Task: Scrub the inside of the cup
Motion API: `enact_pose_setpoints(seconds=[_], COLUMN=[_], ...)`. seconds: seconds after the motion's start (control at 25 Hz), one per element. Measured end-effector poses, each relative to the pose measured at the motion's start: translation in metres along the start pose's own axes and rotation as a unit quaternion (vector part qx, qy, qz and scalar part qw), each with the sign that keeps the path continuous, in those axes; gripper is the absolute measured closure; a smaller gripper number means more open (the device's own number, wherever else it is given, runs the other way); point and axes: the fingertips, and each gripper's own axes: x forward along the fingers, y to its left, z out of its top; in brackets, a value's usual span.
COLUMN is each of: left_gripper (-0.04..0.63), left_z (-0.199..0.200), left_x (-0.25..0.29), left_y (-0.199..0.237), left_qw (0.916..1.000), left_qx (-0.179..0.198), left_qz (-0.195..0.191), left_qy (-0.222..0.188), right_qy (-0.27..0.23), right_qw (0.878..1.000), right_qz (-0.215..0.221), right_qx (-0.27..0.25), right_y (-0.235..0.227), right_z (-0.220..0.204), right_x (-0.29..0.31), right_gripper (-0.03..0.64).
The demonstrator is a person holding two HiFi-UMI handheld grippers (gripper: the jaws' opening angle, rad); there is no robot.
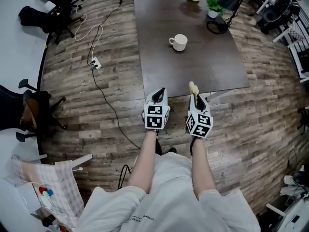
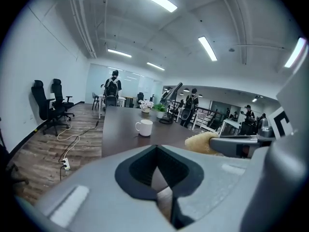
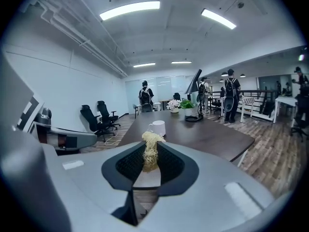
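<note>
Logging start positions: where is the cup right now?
Head view: the white cup stands near the middle of the dark table, ahead of the left claw and right claw.

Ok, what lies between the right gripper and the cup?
Only bare table: the head view shows nothing between the right gripper, shut on its scrubber, and the cup.

**Three Cameras, One Table**

The head view looks steeply down from above the person's lap. Both gripper views sit low, just short of the long dark-brown table (image 1: 203, 66), facing level along it. All three share that tabletop, the small white ceramic cup (image 1: 179, 42) and the yellow fibrous scrubber (image 1: 193, 87).
</note>
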Motion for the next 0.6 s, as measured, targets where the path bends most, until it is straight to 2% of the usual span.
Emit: enact_pose_setpoints(seconds=[0.2, 0.6], left_gripper=[0.595, 0.595], left_z=[0.011, 0.021], left_x=[0.028, 0.066], left_y=[0.02, 0.044], left_qw=[0.9995, 0.9983], left_qx=[0.003, -0.009], left_qz=[-0.031, -0.054], left_qy=[0.008, 0.019], right_qy=[0.014, 0.029], right_qw=[0.999, 0.996], right_qz=[-0.046, -0.075], right_qx=[0.0, -0.027], right_y=[-0.001, -0.002], right_z=[0.005, 0.018], right_x=[0.028, 0.063], right_gripper=[0.523, 0.522])
